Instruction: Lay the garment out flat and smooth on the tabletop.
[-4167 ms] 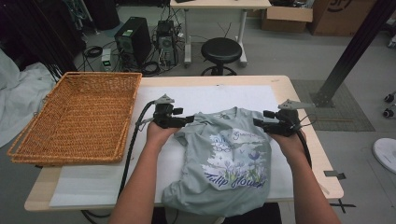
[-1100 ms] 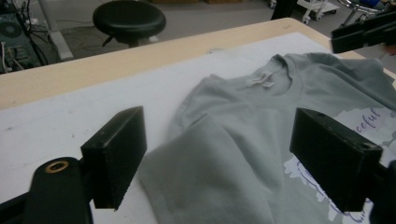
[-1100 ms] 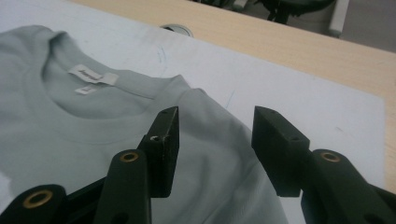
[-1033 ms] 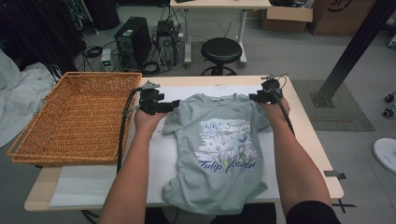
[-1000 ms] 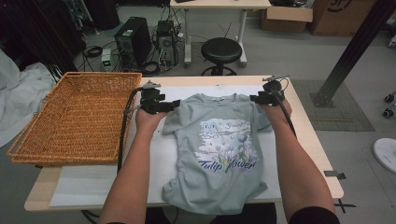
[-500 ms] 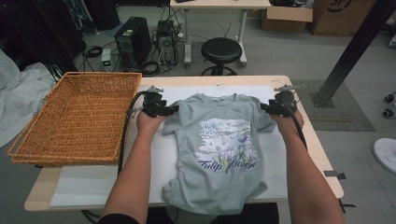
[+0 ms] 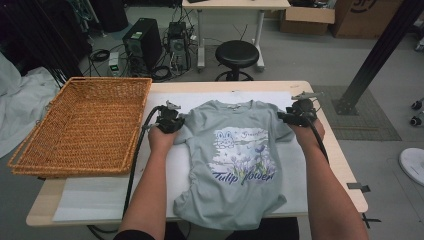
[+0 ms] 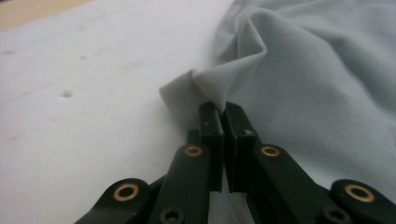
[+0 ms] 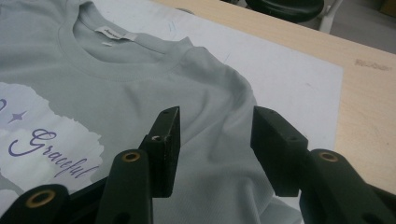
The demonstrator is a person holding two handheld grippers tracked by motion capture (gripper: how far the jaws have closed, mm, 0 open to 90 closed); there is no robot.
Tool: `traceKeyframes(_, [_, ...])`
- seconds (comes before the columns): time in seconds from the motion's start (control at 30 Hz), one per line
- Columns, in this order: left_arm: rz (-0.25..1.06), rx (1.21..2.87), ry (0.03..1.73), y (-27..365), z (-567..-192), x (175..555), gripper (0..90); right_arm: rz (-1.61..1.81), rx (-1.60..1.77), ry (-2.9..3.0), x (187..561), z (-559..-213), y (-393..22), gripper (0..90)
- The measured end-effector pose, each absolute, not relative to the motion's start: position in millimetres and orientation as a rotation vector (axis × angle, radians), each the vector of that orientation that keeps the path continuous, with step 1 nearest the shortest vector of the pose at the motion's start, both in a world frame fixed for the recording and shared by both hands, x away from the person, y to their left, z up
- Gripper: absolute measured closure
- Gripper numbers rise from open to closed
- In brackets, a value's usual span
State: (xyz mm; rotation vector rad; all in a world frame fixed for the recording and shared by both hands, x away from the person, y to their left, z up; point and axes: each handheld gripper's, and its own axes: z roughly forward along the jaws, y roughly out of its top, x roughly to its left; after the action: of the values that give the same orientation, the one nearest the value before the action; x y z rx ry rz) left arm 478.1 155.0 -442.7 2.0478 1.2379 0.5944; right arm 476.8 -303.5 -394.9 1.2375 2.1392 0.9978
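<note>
A pale grey-green T-shirt (image 7: 240, 165) with a purple flower print lies face up on the white mat, collar at the far side. My left gripper (image 7: 175, 122) rests at the shirt's left sleeve. In the left gripper view its jaws (image 8: 223, 112) have just been closing and are now shut on a raised fold of the sleeve cloth (image 8: 219, 84). My right gripper (image 7: 287, 117) hovers at the right shoulder. In the right gripper view it (image 9: 215, 126) stands open just over the shirt (image 9: 140, 79), with no cloth pinched.
A large wicker basket (image 7: 85, 120) sits at the left of the table. The white mat (image 7: 100, 195) covers most of the wooden tabletop (image 7: 345, 170). A black stool (image 7: 239, 52) and computer gear stand on the floor beyond the far edge.
The left gripper has sunk onto the left sleeve and closed on a fold of it. The right gripper has slid outward to the shirt's right shoulder. The shirt lies spread flat.
</note>
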Motion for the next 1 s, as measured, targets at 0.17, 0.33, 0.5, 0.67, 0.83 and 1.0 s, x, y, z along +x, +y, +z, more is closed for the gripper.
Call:
traceKeyframes(0.17, [0.621,1.990,1.319,165,-444,468,87.7,1.001,1.233,2.143,476,-398,-301,53.7])
traceKeyframes(0.33, [0.663,1.953,1.413,175,-444,450,87.4,1.006,1.256,2.142,471,-405,-303,53.7])
traceKeyframes(0.5, [0.667,1.926,1.445,177,-442,444,84.3,1.012,1.283,2.129,467,-409,-308,53.4])
traceKeyframes(0.67, [0.671,1.864,1.399,175,-434,441,54.8,1.037,1.310,2.101,464,-410,-315,52.9])
traceKeyframes(0.83, [0.614,1.740,1.300,174,-423,440,37.7,1.047,1.346,2.061,464,-410,-324,51.0])
traceKeyframes(1.0, [0.591,1.683,1.237,171,-417,441,31.4,1.023,1.426,2.032,462,-418,-340,50.1])
